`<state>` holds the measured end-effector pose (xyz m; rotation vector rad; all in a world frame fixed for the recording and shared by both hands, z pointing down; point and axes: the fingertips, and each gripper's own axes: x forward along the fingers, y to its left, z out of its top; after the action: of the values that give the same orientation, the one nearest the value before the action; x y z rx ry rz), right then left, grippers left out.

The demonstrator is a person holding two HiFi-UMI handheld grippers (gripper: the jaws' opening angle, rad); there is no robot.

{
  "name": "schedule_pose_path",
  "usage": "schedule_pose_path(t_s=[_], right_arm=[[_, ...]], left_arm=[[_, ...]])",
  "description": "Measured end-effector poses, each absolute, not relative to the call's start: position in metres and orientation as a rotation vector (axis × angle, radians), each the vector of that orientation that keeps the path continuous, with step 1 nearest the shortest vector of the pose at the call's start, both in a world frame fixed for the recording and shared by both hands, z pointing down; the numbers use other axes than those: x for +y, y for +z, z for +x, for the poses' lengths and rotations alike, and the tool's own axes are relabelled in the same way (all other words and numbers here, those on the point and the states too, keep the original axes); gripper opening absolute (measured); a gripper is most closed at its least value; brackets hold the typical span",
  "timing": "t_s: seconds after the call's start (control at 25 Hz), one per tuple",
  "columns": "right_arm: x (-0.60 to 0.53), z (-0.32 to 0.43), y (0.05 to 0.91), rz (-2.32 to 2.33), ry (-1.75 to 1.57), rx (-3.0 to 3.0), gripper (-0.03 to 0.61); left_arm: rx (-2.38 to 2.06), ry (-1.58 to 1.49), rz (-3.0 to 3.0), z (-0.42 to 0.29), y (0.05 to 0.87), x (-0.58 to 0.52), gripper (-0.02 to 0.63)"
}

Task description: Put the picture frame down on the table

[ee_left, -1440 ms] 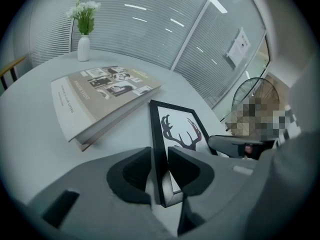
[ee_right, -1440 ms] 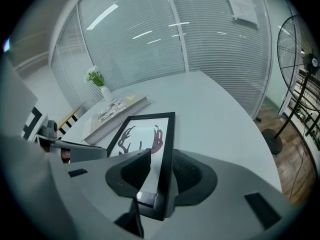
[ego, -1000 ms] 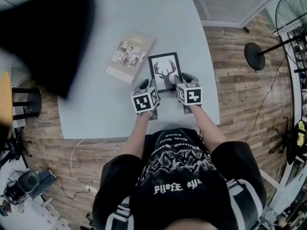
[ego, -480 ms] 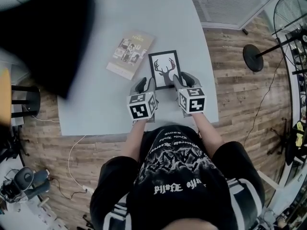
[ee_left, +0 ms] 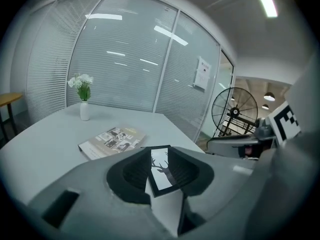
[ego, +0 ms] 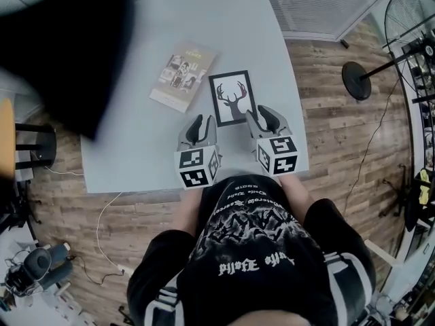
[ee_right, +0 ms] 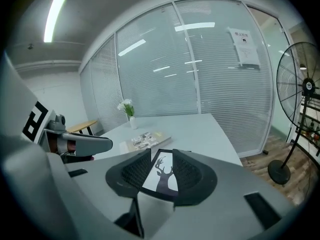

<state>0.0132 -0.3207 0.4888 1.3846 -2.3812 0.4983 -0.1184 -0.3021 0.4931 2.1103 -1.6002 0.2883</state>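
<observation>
The picture frame (ego: 232, 98), black-edged with a deer silhouette, lies flat on the grey table (ego: 136, 155). My left gripper (ego: 198, 128) sits just off its near left corner and my right gripper (ego: 268, 121) just off its near right corner. Both stand apart from the frame. In the left gripper view the frame (ee_left: 162, 176) shows through the gap of the open left gripper (ee_left: 159, 160), beyond the jaws. In the right gripper view the frame (ee_right: 165, 179) lies likewise ahead of the open right gripper (ee_right: 162, 162). Neither gripper holds anything.
A magazine (ego: 183, 77) lies left of the frame. A small vase of white flowers (ee_left: 84, 104) stands at the far side of the table. A floor fan (ego: 408, 19) stands right of the table, a stool (ego: 34, 145) to the left. The table's near edge (ego: 149, 190) is just under the grippers.
Both grippers have drawn back toward the person, off the picture frame's near corners. The frame stays flat on the table where it was.
</observation>
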Motion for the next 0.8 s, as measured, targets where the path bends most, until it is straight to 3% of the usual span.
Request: schedule_pose_path(t_s=[0.4, 0.64, 0.8], right_arm=[[-0.312, 0.009, 0.477, 1.378, 0.444, -2.406, 0.119], [-0.305, 0.004, 0.472, 1.376, 0.423, -2.423, 0.033], [-0.301, 0.003, 0.470, 1.367, 0.428, -2.435, 0.015]], left_arm=[[-1.625, 0.297, 2.157, -0.116, 0.480, -0.299, 0.104], [-1.626, 0.276, 2.164, -0.110, 0.472, -0.296, 0.047], [-1.614, 0.268, 2.152, -0.108, 0.472, -0.295, 0.021]])
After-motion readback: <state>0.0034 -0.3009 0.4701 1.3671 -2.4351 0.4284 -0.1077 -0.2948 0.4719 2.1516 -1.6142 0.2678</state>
